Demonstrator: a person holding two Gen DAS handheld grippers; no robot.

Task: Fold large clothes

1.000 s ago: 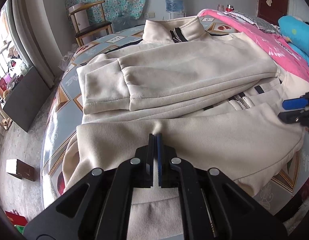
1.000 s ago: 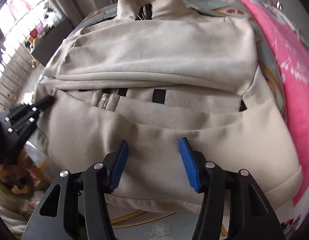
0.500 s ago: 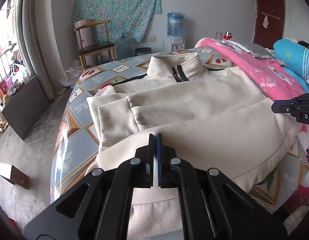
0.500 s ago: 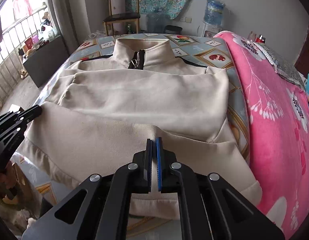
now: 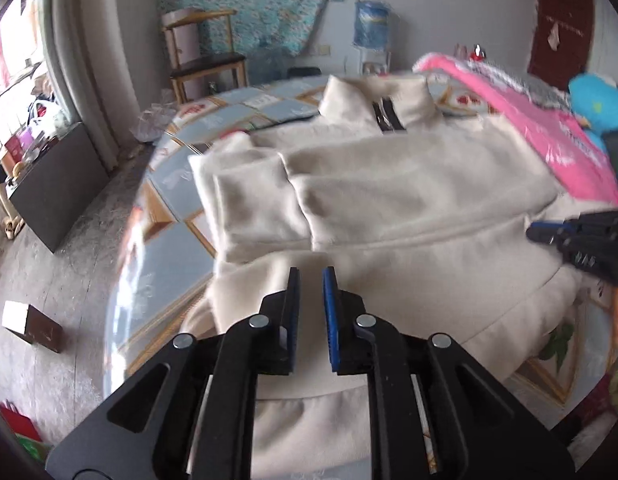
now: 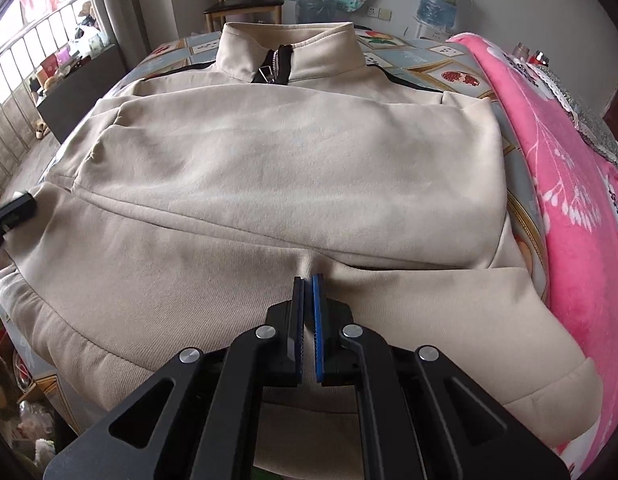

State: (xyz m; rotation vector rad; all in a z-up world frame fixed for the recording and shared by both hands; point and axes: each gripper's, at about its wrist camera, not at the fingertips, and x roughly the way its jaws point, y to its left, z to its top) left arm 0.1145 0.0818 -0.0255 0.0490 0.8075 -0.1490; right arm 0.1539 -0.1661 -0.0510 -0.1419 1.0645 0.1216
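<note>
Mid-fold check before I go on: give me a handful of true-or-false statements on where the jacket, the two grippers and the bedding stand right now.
1. The beige fleece zip-up jacket lies with its stand-up collar on the far side from the grippers. True.
2. The right gripper is pinching a ridge of jacket fabric. True.
3. The left gripper is clamped tight on the hem. False: its jaws are opening, a gap shows between the pads, and the fabric lies below them.
4. The pink floral blanket covers the jacket's collar. False: it lies beside the jacket, clear of the collar.
5. The wooden chair stands on the floor beyond the bed. True.
</note>
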